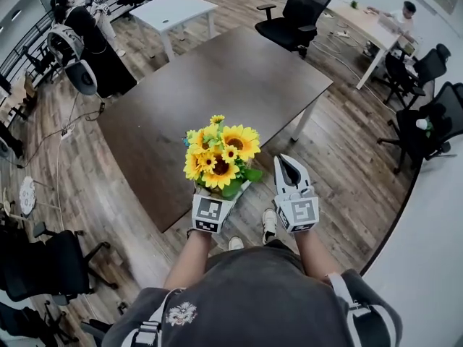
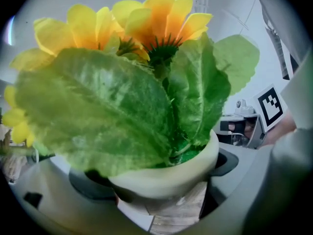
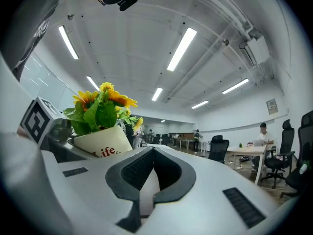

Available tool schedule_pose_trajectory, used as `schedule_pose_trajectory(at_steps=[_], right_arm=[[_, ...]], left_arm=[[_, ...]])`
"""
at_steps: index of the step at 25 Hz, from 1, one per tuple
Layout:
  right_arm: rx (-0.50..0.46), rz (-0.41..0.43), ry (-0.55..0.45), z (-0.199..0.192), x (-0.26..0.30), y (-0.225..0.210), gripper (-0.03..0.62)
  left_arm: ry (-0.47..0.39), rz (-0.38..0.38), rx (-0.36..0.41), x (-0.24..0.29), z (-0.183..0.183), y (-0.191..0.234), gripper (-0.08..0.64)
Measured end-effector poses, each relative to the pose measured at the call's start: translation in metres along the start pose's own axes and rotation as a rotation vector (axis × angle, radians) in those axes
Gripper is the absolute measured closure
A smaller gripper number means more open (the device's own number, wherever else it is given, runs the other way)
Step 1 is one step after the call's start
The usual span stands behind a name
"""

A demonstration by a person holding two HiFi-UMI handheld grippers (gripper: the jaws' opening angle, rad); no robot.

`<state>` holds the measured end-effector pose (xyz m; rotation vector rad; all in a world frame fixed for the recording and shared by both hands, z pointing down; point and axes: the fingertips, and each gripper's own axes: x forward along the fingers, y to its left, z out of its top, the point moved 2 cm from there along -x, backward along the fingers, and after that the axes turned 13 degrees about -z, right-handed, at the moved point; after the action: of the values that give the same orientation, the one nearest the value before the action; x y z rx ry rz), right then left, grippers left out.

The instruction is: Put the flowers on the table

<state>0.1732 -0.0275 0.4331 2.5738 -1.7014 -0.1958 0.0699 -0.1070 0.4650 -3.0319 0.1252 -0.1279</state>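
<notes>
A bunch of yellow sunflowers [image 1: 219, 154] with green leaves stands in a small white pot [image 1: 236, 191]. My left gripper [image 1: 221, 194] is shut on that pot and holds it upright in the air at the near edge of the dark brown table [image 1: 217, 85]. In the left gripper view the pot [image 2: 168, 173] sits between the jaws and leaves [image 2: 98, 116] fill the frame. My right gripper [image 1: 291, 170] is shut and empty, just right of the pot. In the right gripper view the pot [image 3: 100, 143] shows to the left of the right gripper [image 3: 152, 155].
Wooden floor surrounds the table. A white table [image 1: 173, 9] and a black office chair [image 1: 300, 9] stand beyond it. A person in black [image 1: 94, 42] stands at the far left. More chairs are at the right [image 1: 427, 121] and near left [image 1: 36, 266].
</notes>
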Motion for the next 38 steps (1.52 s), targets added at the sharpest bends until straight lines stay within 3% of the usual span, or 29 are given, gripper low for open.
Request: schedule_pose_trajectory(at_steps=[11, 26, 31, 38], right_arm=[[0.037, 0.156, -0.012, 0.002, 0.084, -0.062, 0.569], [0.067, 0.342, -0.024, -0.022, 0.149, -0.084, 0.569], [0.08, 0.44, -0.027, -0.027, 0.158, -0.072, 0.569], [0.07, 0.53, 0.026, -0.052, 0.169, -0.022, 0.569]], left_arm=[[0.027, 0.113, 0.02, 0.088, 0.03, 0.036, -0.006], [0.089, 0.332, 0.023, 0.113, 0.015, 0.055, -0.006], [0.122, 0.427, -0.019, 0.1, 0.001, 0.062, -0.006], [0.164, 0.526, -0.068, 0.06, -0.025, 0.084, -0.005]])
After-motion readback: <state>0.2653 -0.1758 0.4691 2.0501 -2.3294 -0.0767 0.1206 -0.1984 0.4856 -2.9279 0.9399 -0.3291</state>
